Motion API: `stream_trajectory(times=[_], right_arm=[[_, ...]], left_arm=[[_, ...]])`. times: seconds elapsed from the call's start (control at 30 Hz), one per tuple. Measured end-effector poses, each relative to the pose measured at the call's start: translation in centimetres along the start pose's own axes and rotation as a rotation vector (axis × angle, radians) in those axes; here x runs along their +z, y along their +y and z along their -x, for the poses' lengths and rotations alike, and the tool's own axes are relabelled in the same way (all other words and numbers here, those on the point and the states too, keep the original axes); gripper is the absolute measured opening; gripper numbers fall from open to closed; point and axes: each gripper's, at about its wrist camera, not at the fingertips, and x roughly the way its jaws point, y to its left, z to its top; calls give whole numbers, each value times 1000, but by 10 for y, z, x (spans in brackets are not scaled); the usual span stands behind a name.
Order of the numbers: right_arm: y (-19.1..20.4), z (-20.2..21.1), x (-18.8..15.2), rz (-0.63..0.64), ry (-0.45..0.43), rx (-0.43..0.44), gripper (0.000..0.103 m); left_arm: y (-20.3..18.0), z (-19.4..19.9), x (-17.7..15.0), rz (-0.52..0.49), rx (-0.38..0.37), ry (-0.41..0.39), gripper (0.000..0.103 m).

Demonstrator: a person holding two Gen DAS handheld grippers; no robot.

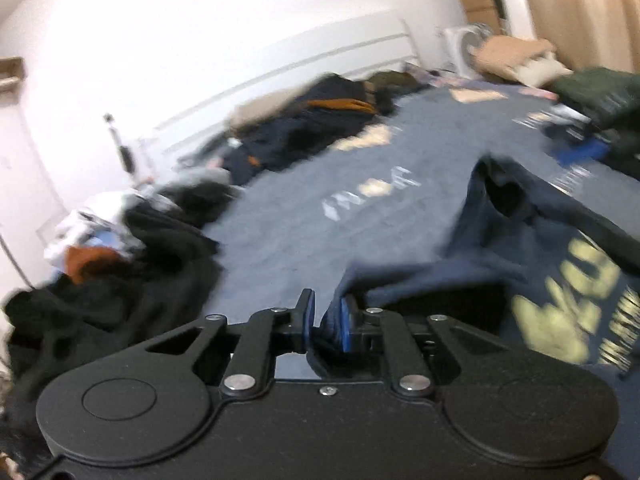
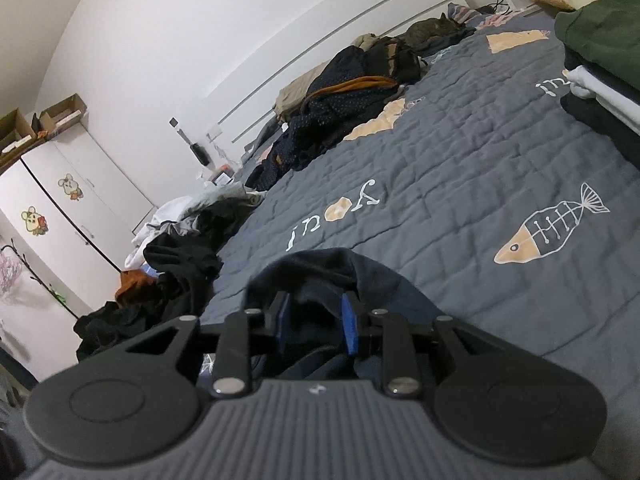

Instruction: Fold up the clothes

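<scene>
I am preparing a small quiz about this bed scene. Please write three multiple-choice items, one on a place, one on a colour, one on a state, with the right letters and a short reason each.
1. Where does the fish drawing lie?
A. on the grey quilt
B. on the wardrobe door
C. on the wall

2. What colour is the folded garment on top of the stack at the right edge of the bed?
A. red
B. dark green
C. yellow

3. What is between the fingers of the left gripper?
A. nothing
B. a white towel
C. navy cloth

Answers:
1 A: the fish is stitched on the quilt.
2 B: the top layer is dark green.
3 C: the navy garment is pinched there.
</scene>
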Motion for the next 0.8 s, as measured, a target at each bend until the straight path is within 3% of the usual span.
stream_trajectory(times=[0.23, 0.37, 0.43, 0.57, 0.8], right_arm=[[-3, -1, 2, 0, 2, -3, 27], [-9, -5, 3, 2, 19, -15, 27], [-12, -7, 3, 19, 41, -28, 27], [-17, -9, 5, 86, 94, -81, 28], [-36, -10, 2, 147, 192, -152, 39]], left_arm=[[47, -43, 49, 21, 152, -11, 13], [52, -77, 49, 59, 176, 116, 18], [50, -79, 40, 68, 165, 146, 21], [56, -61, 14, 172, 118, 164, 59], [69, -42, -43, 350, -45, 252, 70]])
